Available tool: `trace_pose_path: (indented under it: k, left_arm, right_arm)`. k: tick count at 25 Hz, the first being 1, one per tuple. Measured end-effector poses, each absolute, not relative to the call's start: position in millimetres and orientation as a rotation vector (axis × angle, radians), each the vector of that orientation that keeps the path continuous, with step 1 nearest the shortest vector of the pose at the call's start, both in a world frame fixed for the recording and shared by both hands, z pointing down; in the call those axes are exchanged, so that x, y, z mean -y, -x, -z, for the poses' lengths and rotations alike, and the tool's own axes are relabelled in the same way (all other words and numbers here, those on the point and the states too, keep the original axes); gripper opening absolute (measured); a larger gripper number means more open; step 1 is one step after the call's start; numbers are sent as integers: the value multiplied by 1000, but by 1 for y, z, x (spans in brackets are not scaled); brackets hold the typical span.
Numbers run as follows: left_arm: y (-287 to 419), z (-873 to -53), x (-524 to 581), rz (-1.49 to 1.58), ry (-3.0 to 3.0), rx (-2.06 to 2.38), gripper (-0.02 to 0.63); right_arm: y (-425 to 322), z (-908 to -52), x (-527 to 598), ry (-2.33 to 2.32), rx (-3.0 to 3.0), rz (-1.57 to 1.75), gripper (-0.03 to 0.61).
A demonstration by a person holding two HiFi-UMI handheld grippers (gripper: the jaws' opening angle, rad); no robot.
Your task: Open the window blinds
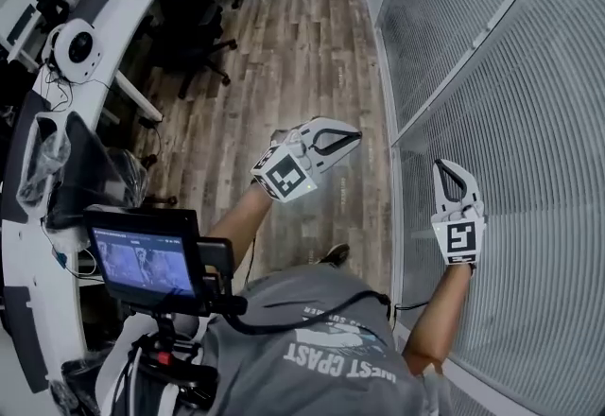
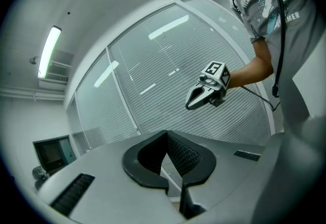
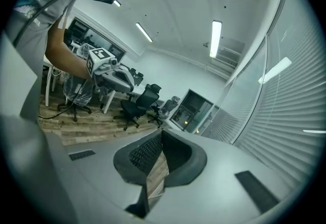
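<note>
The window blinds (image 1: 529,121) are lowered over the glazed wall and fill the right side of the head view. The wooden floor (image 1: 302,55) runs alongside the blinds. The curved worktop (image 1: 28,263) lies well apart from them, across the floor. Both forearms are extended forward. The right gripper (image 1: 442,166) is held just beside the blinds and points along them. The left gripper (image 1: 352,134) is held farther from the blinds, over the floor, angled toward them. Both sets of fingers are fully closed and grip nothing.
</note>
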State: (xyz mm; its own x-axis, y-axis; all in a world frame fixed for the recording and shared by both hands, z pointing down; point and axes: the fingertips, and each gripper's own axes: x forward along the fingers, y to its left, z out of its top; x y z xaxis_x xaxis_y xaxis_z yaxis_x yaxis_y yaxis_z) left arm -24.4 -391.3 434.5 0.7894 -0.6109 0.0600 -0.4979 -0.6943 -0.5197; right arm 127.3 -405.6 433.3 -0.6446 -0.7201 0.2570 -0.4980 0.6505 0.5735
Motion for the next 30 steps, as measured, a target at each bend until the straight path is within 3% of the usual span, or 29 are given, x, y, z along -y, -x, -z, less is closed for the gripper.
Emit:
trace_pose_path:
  k: [10,21,30]
  left_arm:
    - [-22,-411,472,351,2458,-794,2]
    - [-79,-438,696,313,2494,-678,2]
    - [-94,-425,843,159,2538,-555,2]
  right_arm:
    - [-164,-403,492,-950,2388,682,-6]
    - [-194,-443,673,-986,2340,645,-6]
    - [-171,-441,770,-1082,2219,606,-6]
